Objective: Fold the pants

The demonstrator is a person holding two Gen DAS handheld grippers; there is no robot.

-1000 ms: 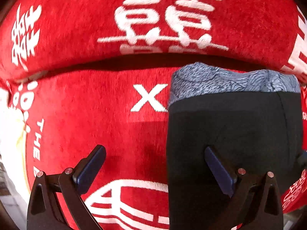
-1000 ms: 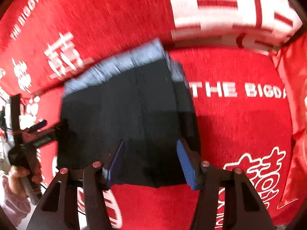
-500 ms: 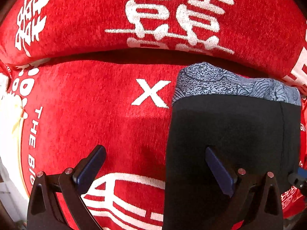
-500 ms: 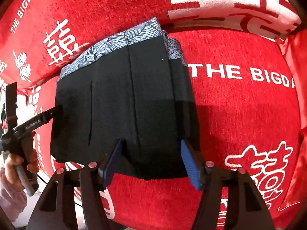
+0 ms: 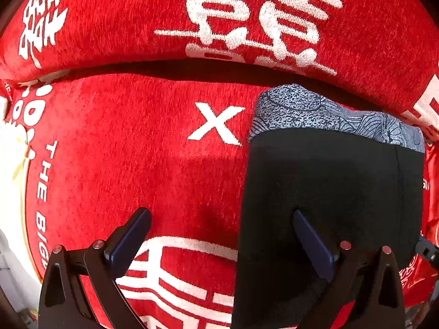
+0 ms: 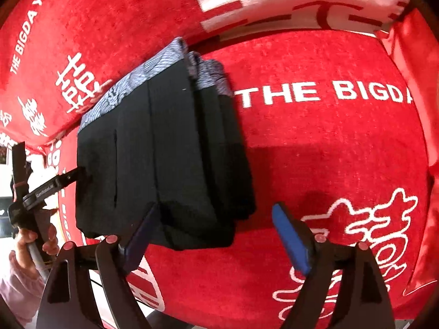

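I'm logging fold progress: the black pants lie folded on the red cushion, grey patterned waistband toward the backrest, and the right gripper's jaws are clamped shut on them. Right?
Not quite. The right gripper is open, its jaws having just been opening, with only the near corner of the black pants between them, unpinched, as the right wrist view shows. The pants do lie folded on the red cushion, grey patterned waistband toward the backrest.

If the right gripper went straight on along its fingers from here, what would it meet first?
Probably the red cover just right of the folded pants. The right gripper, jaws just opened with nothing between them, has only its left finger over the pants' near corner; depth is unclear.
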